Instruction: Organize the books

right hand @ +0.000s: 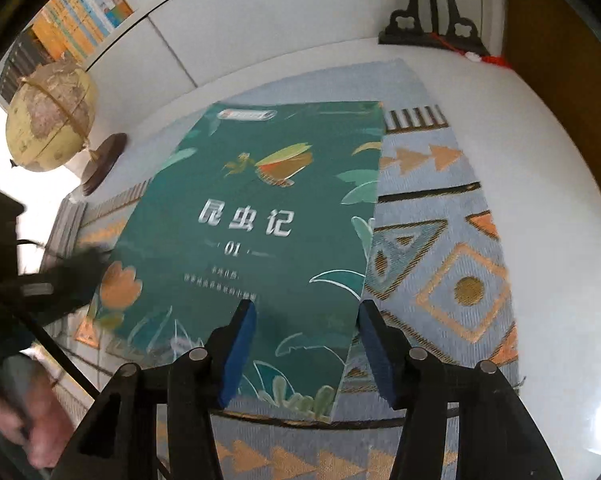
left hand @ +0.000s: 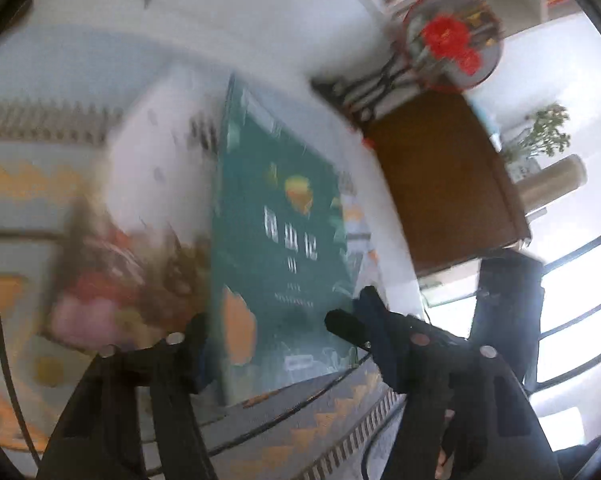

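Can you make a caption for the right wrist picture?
Right gripper poised open over the green book's near edge, on a patterned cloth beside a globe.

globe (right hand: 50, 116), patterned cloth (right hand: 452, 248), red fan (left hand: 452, 42)

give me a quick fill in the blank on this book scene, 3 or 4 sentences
1. The cover of the book is mainly ____.
2. The book lies on a patterned ____ spread over the white table.
3. At the left of the right wrist view, a ____ stands on a dark round base.
4. The number printed under the book's title is ____.

Missing words: green; cloth; globe; 01
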The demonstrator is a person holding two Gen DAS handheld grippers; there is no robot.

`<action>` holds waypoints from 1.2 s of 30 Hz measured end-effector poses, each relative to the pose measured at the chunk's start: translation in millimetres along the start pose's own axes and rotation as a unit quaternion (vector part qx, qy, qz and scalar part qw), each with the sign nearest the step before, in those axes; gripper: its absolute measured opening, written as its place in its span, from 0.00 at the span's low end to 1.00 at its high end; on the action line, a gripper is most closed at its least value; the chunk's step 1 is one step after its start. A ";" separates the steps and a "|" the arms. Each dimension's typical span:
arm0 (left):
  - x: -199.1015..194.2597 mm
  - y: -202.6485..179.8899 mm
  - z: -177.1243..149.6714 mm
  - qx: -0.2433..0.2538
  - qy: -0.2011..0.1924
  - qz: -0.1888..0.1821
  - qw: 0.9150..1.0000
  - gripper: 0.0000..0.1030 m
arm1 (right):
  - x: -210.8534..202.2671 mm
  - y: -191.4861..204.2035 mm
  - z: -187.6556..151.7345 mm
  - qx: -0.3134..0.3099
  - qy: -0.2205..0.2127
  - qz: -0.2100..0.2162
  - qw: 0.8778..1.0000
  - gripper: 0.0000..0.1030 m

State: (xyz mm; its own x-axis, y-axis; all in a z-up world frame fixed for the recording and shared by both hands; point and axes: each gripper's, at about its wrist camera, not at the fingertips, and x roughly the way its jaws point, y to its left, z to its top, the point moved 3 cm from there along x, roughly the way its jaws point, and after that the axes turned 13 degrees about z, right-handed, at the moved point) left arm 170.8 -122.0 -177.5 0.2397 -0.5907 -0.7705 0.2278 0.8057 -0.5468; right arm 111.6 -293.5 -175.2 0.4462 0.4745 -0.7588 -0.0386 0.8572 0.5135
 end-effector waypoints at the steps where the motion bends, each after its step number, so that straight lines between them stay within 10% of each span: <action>1: 6.2 -3.9 -5.0 0.007 0.004 0.003 1.000 0.44 | 0.4 1.2 -1.1 0.002 0.003 0.008 1.000 0.51; 7: 10.5 -16.0 -18.0 0.016 0.003 -0.002 1.000 0.09 | -6.0 -3.3 -3.0 0.041 0.007 0.048 0.998 0.53; 15: -17.5 -2.3 -10.0 -0.079 0.013 -0.127 0.989 0.08 | -34.6 -22.2 -26.2 0.165 -0.011 0.203 0.965 0.67; 21: -17.3 -7.3 -19.4 -0.088 0.018 -0.126 0.988 0.08 | -28.2 -26.2 -25.2 0.226 -0.036 0.262 0.938 0.67; 23: -19.2 -5.4 -27.4 -0.089 0.022 -0.118 0.989 0.08 | -26.9 -21.9 -23.4 0.233 -0.055 0.277 0.931 0.51; 27: -25.5 3.6 -44.4 -0.092 0.033 -0.099 0.990 0.17 | -30.0 -18.0 -24.1 0.213 -0.053 0.250 0.943 0.19; 36: -39.0 22.7 -72.9 -0.091 0.021 -0.005 0.996 0.26 | -48.0 1.0 -49.8 0.141 -0.034 0.203 0.968 0.14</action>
State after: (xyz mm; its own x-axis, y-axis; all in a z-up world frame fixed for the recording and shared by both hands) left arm 97.9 -77.5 -183.7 0.1982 -0.5990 -0.7758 0.0547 0.7970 -0.6014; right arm 45.6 -305.5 -158.2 0.5031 0.7392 -0.4476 0.0179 0.5089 0.8606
